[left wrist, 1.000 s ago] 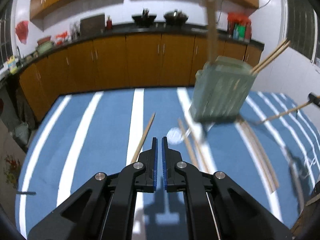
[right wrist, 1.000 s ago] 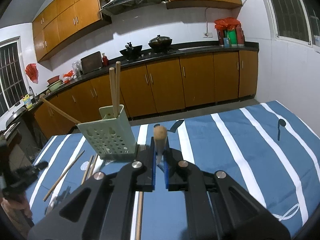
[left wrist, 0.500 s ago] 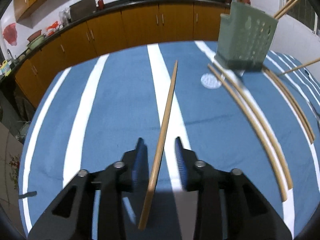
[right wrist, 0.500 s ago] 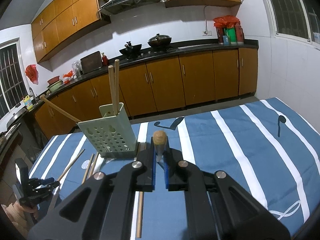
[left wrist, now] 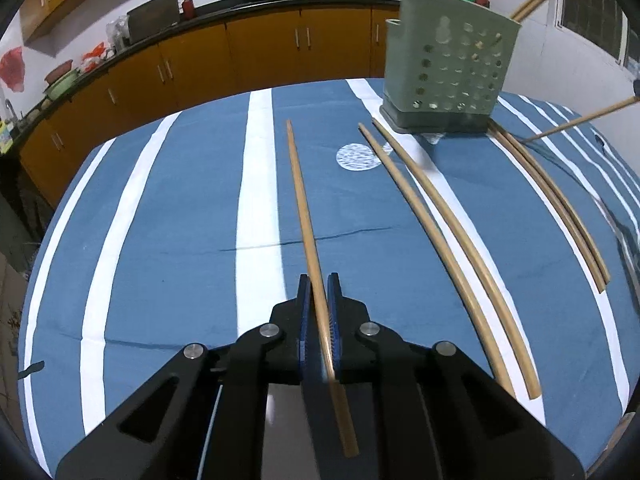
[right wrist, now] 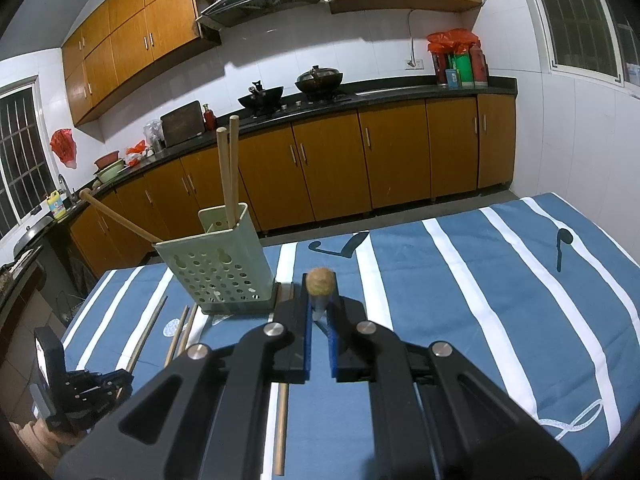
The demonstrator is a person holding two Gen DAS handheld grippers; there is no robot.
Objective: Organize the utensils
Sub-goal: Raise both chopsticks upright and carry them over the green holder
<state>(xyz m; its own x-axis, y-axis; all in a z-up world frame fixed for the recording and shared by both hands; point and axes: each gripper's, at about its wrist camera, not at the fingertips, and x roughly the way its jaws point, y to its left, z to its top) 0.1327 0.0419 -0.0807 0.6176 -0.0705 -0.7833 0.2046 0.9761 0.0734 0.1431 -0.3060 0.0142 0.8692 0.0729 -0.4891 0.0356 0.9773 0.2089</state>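
My left gripper [left wrist: 319,280] is shut on a long wooden chopstick [left wrist: 301,196] that lies on the blue striped cloth [left wrist: 180,240], pointing away from me. A green perforated utensil holder [left wrist: 446,68] stands at the far right with several chopsticks in it. Two more chopsticks [left wrist: 436,216] lie to the right of mine, and a pair [left wrist: 560,208] lies farther right. My right gripper [right wrist: 320,294] is shut on a chopstick whose round end [right wrist: 320,280] points at the camera. The holder [right wrist: 220,258] is ahead and left of it.
The left gripper [right wrist: 80,392] shows at the right wrist view's lower left, near the cloth's left edge. A round white patch [left wrist: 357,156] marks the cloth. Kitchen cabinets and a counter [right wrist: 360,152] run behind the table. Another chopstick [right wrist: 280,424] lies under my right gripper.
My left gripper came down over the lone chopstick, opened around it, then closed on it. The right gripper stayed almost still with its chopstick.
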